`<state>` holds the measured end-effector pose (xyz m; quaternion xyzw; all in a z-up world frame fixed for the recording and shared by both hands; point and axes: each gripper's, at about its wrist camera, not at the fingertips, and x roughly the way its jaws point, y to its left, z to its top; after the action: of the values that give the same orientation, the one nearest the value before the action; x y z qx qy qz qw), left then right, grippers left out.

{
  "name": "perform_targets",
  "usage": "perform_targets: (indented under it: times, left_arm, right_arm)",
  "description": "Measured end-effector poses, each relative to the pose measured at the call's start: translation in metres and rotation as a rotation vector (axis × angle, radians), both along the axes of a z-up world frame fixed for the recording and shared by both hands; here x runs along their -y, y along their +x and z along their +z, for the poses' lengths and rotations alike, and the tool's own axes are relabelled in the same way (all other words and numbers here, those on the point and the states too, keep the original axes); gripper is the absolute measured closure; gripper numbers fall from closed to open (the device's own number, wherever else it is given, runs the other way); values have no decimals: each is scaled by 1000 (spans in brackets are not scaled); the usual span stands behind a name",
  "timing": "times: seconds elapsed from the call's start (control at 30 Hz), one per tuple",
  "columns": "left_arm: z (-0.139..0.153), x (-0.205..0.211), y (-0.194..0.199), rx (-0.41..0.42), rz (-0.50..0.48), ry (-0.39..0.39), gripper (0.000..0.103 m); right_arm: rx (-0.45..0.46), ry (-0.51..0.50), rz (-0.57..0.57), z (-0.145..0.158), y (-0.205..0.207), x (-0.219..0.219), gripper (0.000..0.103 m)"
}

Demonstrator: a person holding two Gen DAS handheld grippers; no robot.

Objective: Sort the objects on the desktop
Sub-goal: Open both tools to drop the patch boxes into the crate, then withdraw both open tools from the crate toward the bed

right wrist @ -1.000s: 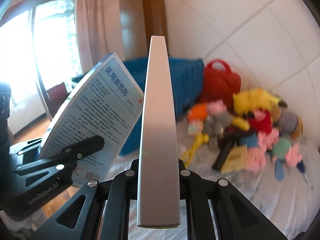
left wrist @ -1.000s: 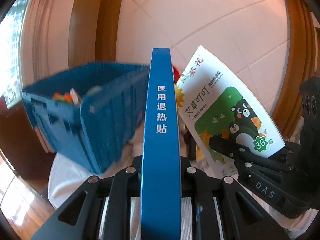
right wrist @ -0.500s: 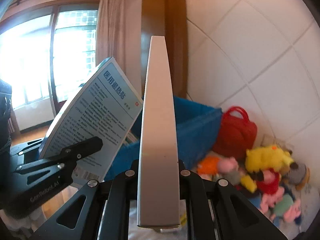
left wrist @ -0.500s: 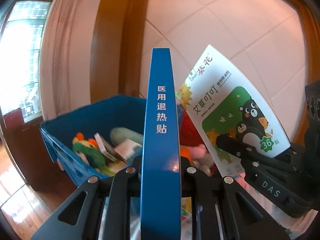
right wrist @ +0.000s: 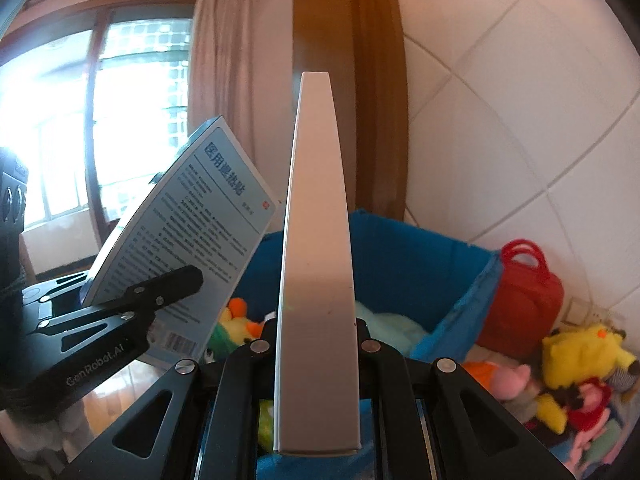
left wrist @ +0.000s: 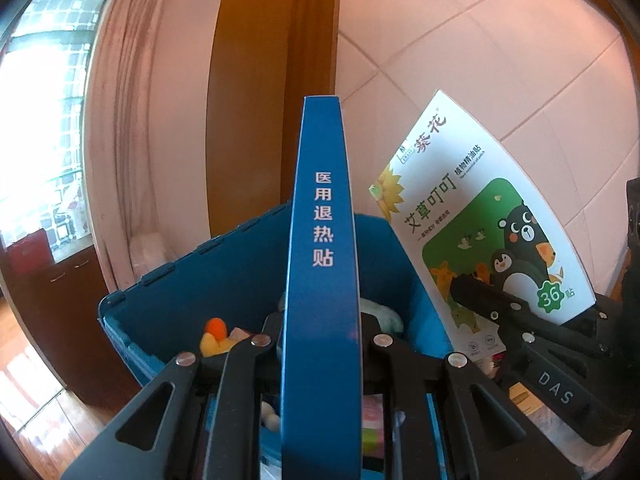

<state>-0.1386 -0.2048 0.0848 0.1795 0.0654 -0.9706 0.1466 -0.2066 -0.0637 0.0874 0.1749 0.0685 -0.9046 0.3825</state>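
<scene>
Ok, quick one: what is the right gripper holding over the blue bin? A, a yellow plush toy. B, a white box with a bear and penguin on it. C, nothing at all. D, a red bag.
B: the left wrist view shows the right gripper shut on the white box printed with a bear and penguin, above the blue bin; the red bag sits outside the bin.

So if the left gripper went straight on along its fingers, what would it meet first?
Probably the far inner wall of the blue plastic crate, above the soft toys inside. The left gripper is shut on the flat blue box, whose front edge would touch first. Depth is unclear.
</scene>
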Motion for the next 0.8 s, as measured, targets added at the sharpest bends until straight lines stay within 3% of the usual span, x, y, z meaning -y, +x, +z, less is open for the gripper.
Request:
perform_targets:
  times: [0.03,0.1,0.13,0.17,0.27,0.53,0.8]
  left_arm:
    - [-2,7,-4,6,2,1,85]
    - [-6,21,-11,18,5,2,61]
    - [-9,29,-15,24,6,3,37]
    - [-11,36,-19,30,8,4,25]
    - [-17,55,-27,46,-1,27,18]
    - [-27,70,-30,69,-16,39,18]
    - [-25,26,-6,58,-47,26,18]
  right_arm:
    - [8,4,-11,-3,-3,7,89]
    - [15,12,-50,-8,-9,19,75]
    - [15,15,-73,-10,-12,22,47]
    - [11,20,-96,-11,-14,24,29]
    - [9,18,-144,-13,-18,24,3]
    - [-9,35,-208,-17,-15,22,2]
    - [-10,17,-273,-13,-11,-1,2]
